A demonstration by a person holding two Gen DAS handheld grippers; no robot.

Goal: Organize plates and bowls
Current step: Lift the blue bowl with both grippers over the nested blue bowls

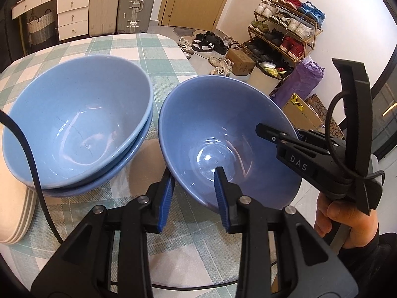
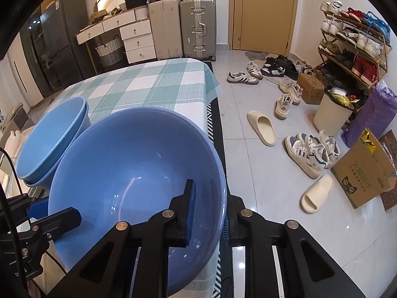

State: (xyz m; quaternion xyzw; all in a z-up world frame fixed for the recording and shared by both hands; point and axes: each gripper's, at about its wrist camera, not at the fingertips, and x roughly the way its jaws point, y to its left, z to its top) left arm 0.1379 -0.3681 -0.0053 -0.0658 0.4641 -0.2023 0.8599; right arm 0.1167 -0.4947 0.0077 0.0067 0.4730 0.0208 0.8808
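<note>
Both grippers clamp one blue bowl [image 1: 223, 136]: left gripper [image 1: 194, 193] pinches the near rim, right gripper [image 2: 207, 213] shut on the opposite wall. Bowl is tilted, held just above tabletop [image 1: 139, 47] edge. Stacked blue bowls [image 1: 77, 124] sit just beside, on its left. Next prob. nest it there; left hand is nearer.

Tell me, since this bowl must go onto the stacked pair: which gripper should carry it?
Right, probably. The right gripper is clamped on the rim of the blue bowl, away from the stacked bowls; the left gripper straddles the side facing them and could collide.
</note>
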